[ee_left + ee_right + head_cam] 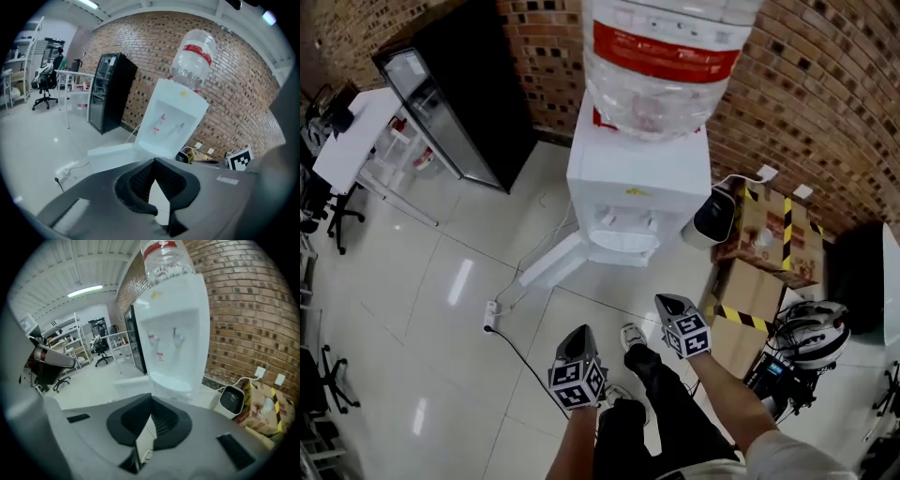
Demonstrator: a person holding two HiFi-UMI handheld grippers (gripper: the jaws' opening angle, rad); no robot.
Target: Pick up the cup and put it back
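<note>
The left hand-held gripper and the right hand-held gripper sit closest, each carrying a cube of square markers, held out on the person's forearms above dark trousers. In its own view the left one has its ribbed black pads pressed together at the tips, with nothing between them. The right one is closed the same way and holds nothing.

The cup cannot be made out in any view. The rounded white drip tray of the boxy white water dispenser shows nothing distinct on it. The clear plastic bottle with its red band is cut off by the top edge.

Just beside the dispenser stand a small black-faced appliance and cardboard boxes edged with yellow-black tape, near the rough brick wall. The floor is glossy white tile.
</note>
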